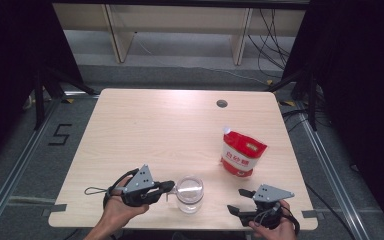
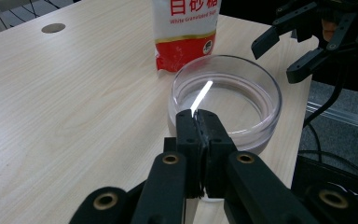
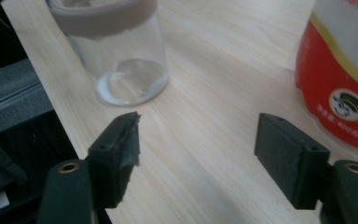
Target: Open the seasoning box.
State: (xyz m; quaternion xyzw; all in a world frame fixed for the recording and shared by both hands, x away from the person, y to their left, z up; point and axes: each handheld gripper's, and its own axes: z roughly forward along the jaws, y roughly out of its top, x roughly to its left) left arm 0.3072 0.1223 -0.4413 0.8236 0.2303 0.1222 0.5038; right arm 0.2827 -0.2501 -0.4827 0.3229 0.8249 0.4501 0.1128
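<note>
- Left gripper [image 2: 196, 122]: jaws pressed together at the near rim of the clear jar [image 2: 226, 100]. Looks like they pinch the jar's rim or a small tab there; can't tell which, the jaws cover the contact.
- The jar stands upright near the front edge of the table [image 1: 145, 130]. In the high view the jar [image 1: 189, 193] sits between the two grippers, left gripper [image 1: 166, 188] touching its left side.
- Right gripper [image 3: 196, 140]: jaws spread wide, holding nothing, on the jar's right and apart from it. High view has it [image 1: 240, 201] low at the table's front edge.
- Sugar pouch [image 1: 242, 153]: red and white, standing beyond the jar and to its right, untouched.
- Step, as judged: jar being steadied, pouch not yet picked up. Next move likely calls for the right gripper to reach past the jar and close on the pouch.
- Hard to see: whether the jar has a lid, glare on top. The pouch's top is cut off in both gripper views. Jar contents unclear, maybe a thin white residue at the bottom.
</note>
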